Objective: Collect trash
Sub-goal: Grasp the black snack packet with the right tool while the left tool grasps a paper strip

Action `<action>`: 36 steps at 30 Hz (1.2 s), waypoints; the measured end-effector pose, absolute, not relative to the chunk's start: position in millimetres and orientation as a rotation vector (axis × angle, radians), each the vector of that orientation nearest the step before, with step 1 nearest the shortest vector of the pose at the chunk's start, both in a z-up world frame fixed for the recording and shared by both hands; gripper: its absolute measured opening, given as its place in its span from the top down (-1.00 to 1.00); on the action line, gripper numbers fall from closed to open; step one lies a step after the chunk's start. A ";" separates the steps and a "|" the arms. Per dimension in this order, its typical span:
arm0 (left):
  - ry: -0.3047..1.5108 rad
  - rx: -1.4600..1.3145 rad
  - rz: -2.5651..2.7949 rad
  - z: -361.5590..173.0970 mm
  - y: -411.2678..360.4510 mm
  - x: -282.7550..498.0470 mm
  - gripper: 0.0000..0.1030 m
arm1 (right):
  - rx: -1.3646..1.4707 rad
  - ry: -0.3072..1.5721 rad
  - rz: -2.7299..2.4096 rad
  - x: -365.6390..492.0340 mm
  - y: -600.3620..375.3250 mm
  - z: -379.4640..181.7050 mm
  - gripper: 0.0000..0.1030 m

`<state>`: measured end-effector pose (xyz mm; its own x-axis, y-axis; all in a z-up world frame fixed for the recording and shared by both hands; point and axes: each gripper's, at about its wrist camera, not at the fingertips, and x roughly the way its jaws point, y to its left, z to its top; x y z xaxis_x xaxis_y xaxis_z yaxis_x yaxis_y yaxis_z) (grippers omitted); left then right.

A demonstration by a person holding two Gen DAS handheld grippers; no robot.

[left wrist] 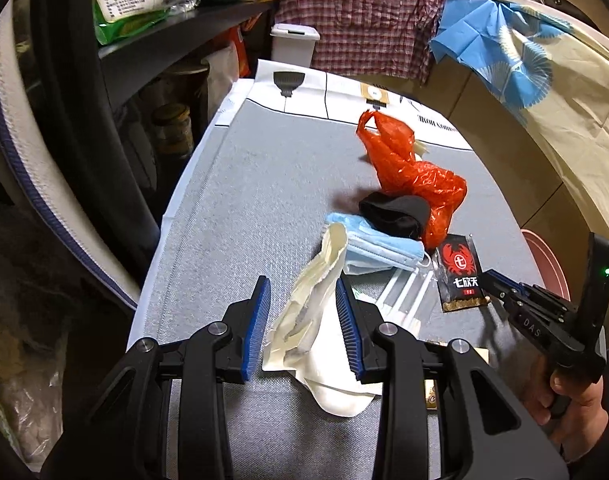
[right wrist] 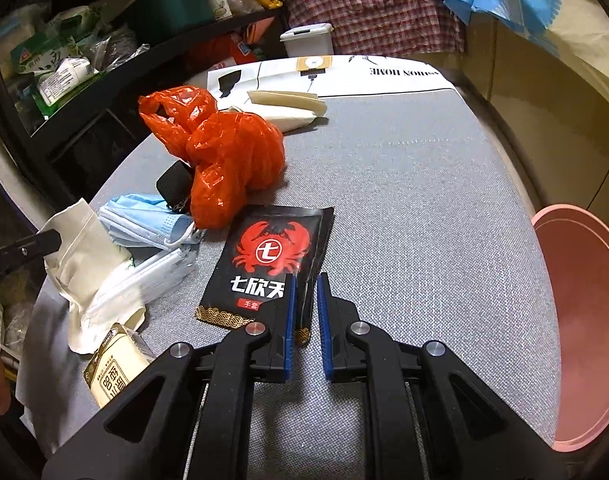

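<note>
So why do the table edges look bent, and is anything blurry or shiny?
Left wrist view: the fisheye lens bows the table edges; the right gripper looks slightly smeared. Right wrist view: same bending; glare glints on the red bag; the black packet stays sharp.

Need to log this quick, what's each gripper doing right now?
Left gripper: open, fingers either side of the cream paper bag.
Right gripper: nearly closed around the black crab packet edge; grip unclear.

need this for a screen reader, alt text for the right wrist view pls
The right gripper reaches down over a grey table, its narrow jaws astride the corner of a black packet with a red crab. A crumpled orange plastic bag and blue face masks lie left; a pink bin stands right.
</note>
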<state>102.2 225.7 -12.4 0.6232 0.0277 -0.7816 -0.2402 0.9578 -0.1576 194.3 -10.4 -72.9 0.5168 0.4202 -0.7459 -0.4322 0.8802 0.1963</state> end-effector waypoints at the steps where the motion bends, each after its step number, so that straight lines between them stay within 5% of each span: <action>1: 0.891 -0.256 0.153 -13.1 225.0 103.1 0.35 | -0.019 0.890 0.512 194.1 -10.0 -72.7 0.75; 3: 0.896 -0.252 0.147 -13.7 223.5 103.9 0.35 | -0.024 0.891 0.514 194.5 -9.5 -72.2 0.75; 11: 0.874 -0.225 0.142 -3.4 219.1 104.8 0.89 | -0.030 0.871 0.524 190.9 -9.8 -67.2 0.99; 36: 0.658 -0.164 0.201 63.8 202.9 72.4 0.94 | 0.015 0.668 0.532 141.6 -57.8 2.1 1.00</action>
<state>72.4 202.9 63.8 0.7728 0.1328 -0.6206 -0.2365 0.9677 -0.0875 141.6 -57.8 2.1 0.6570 0.4746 -0.5858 -0.4652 0.8666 0.1803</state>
